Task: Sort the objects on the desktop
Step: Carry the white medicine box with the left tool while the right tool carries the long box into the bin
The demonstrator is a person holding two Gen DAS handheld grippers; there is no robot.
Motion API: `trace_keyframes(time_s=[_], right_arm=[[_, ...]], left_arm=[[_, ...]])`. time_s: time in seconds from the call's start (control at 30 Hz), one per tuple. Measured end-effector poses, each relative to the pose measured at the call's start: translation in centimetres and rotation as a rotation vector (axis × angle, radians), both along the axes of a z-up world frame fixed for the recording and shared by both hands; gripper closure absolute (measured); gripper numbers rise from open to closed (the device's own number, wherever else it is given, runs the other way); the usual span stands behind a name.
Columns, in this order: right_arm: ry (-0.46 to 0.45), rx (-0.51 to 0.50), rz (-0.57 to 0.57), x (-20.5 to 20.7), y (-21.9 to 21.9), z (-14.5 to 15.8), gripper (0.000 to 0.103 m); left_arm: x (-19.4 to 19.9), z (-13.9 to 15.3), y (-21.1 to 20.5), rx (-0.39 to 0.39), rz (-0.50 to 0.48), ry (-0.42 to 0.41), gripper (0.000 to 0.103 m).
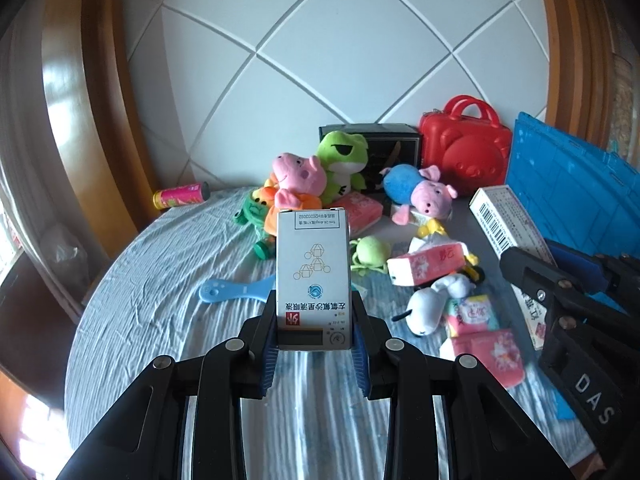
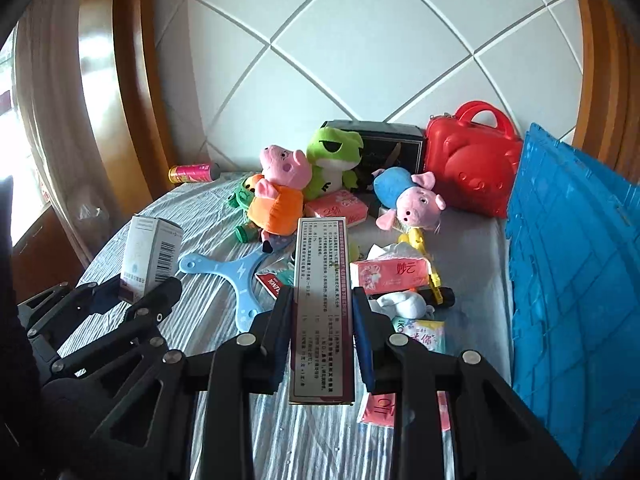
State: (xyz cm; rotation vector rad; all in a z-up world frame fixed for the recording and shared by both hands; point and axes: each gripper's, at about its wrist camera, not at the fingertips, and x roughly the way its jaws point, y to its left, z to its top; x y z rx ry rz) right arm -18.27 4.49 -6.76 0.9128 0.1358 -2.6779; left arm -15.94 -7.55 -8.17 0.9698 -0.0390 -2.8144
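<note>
Left claw (image 1: 314, 340) pinches the small grey-white cardboard eye-drop box (image 1: 313, 276) by its near end, while the right claw (image 2: 322, 344) pinches the long narrow white-and-maroon cardboard medicine box (image 2: 323, 308) the same way, both raised above the striped blue cloth of the worktop (image 1: 160, 280). Each box runs with its long axis straight out along the fingers, free end pointing away from the claw toward the heap of plush toys ahead; the print on the small box reads upside down from the wrist. Judging by the task, both cartons are being carried to a sorting place, probably the blue ribbed plastic crate (image 2: 568, 260) to the right of the right claw. To do it well, keep the pinch steady, since the long box is held near one end and may swing, and carry both high enough to pass over the pink tissue packs (image 2: 390, 272) just ahead.
</note>
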Motion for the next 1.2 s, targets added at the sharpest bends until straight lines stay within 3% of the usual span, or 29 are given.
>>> trace_keyframes(time_s=[0.3,0.53,0.77,0.93,1.2], right_arm=[[0.1,0.033,-0.133,3.7,3.1,4.6,0.075],[0.208,0.013,-0.234,6.0,8.5,8.8,0.075],[0.294,0.015,-0.352,7.5,18.6,11.6,0.075],[0.326,0.019,-0.43,8.7,27.7,12.9,0.075],[0.28,0.042,-0.518,9.9,40.0,11.7,0.075]], left_arm=[[1.3,3.1,3.2,0.05,-0.109,0.061,0.073],[2.1,7.0,8.9,0.05,-0.19,0.155,0.073],[2.5,11.2,19.8,0.061,-0.29,0.268,0.073],[3.0,12.8,29.1,0.051,-0.372,0.302,0.073],[2.8,10.9,40.9,0.051,-0.443,0.22,0.073]])
